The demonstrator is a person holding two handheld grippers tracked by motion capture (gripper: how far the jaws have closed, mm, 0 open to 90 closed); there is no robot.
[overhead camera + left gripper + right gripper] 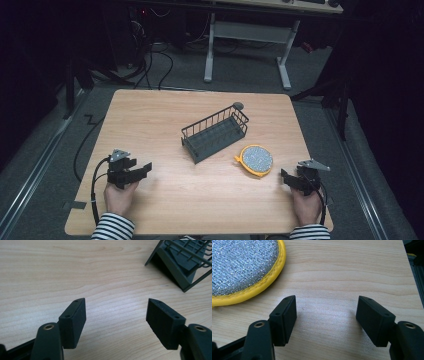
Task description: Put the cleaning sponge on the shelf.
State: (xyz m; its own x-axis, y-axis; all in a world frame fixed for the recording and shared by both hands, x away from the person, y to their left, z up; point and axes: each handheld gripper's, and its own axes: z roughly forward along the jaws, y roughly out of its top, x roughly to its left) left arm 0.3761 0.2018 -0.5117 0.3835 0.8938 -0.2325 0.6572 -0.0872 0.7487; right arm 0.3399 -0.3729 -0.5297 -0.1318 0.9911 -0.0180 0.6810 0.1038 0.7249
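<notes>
A round scouring pad (pixel 256 160) with a silvery mesh face and a yellow fabric rim lies flat on the light wooden table (pixel 165 112), right of centre and near the front. Just beyond it to the left stands a dark grey wire rack (pixel 215 132) with a solid sloped base, set at an angle; pad and rack sit close but apart. The rack looks empty.

The right gripper (pixel 288 179) rests low at the near right edge, its jaws spread wide with bare wood between them, the pad (pixel 242 267) lying just beyond its own left jaw. The left gripper (pixel 145 169) sits at the near left, jaws also spread on nothing, the rack's corner (pixel 183 263) ahead of it.

Judging from this, nothing is yet grasped: the pad remains to be picked up and, most likely, placed in the rack.
</notes>
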